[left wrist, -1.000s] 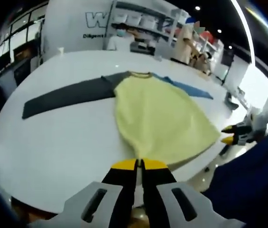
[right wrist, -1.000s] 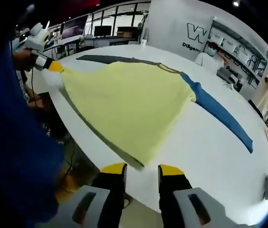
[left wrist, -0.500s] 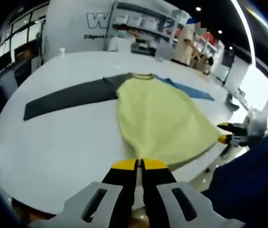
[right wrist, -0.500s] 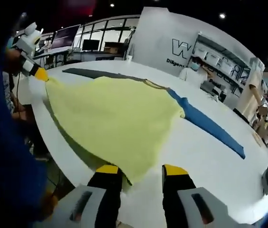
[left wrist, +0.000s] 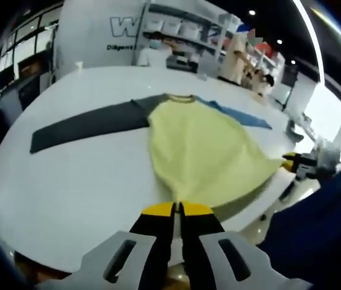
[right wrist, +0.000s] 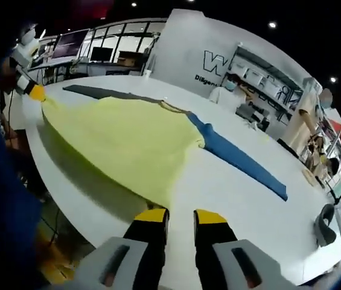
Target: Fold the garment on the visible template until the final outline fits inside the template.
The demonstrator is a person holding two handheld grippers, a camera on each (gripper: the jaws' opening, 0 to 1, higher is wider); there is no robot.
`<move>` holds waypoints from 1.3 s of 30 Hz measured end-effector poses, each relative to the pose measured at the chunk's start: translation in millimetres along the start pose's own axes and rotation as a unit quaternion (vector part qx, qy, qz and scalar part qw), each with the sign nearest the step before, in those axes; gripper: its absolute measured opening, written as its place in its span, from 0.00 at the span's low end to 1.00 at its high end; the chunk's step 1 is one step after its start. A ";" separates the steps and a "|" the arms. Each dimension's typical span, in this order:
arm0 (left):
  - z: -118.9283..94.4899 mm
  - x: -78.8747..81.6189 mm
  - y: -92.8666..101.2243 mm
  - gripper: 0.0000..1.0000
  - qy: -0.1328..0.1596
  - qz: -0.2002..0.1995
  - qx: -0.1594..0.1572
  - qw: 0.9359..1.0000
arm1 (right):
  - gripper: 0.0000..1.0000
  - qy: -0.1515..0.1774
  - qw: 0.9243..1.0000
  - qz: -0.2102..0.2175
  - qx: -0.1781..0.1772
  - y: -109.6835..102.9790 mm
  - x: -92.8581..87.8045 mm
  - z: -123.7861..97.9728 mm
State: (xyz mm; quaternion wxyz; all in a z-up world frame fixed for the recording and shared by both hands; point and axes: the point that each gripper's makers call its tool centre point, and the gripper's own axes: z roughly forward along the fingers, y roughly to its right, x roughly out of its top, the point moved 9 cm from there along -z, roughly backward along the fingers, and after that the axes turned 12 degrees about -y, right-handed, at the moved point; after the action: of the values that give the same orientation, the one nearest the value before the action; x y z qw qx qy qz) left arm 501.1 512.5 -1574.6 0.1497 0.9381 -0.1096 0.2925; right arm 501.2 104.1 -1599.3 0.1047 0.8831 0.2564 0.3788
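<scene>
Left gripper view: the garment (left wrist: 203, 151), a yellow-bodied shirt, lay spread on the white table (left wrist: 86, 175) with its collar away from me, the dark grey sleeve (left wrist: 89, 124) stretched flat to one side of the collar and the blue sleeve (left wrist: 239, 115) to the other. My left gripper (left wrist: 177, 209) had its jaws pressed together on the near hem corner, cloth running straight up from between them.

Right gripper view: my right gripper (right wrist: 173, 215) sat at the other hem corner, the yellow cloth tapering into the narrow gap between its fingertips; I judged it pinching the hem but could not tell for certain. The hem edge between the two corners looked raised off the table, with shadow under it. I could not make out a template beneath the garment.

Step in hand, as I read it: both hem corners taken, ready for the first fold. The next move called for lifting both corners evenly and carrying the hem toward the collar, keeping it taut and level so the body doubled over squarely. Sleeves remained unfolded. People stood at the shelves (left wrist: 182, 27) beyond the table.
</scene>
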 end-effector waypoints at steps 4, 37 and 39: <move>0.3 -1.4 -2.9 0.04 0.000 -0.002 0.001 1.000 | 0.06 -0.008 0.999 -0.045 -0.026 6.9 -1.5 -6.6; 0.1 -2.8 -8.0 0.04 -0.002 0.006 0.004 1.000 | 0.00 -0.005 0.993 0.007 0.117 -28.0 -14.7 -1.2; 0.2 -2.8 -8.4 0.04 -0.002 0.006 0.004 1.000 | 0.00 -0.006 0.994 0.003 0.110 -24.7 -14.8 -2.5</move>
State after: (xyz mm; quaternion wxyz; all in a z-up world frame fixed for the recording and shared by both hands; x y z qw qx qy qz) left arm 501.5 520.6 -1578.2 0.1439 0.9385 -0.1146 0.2921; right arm 481.5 117.1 -1616.0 0.0075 0.8923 0.2935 0.3430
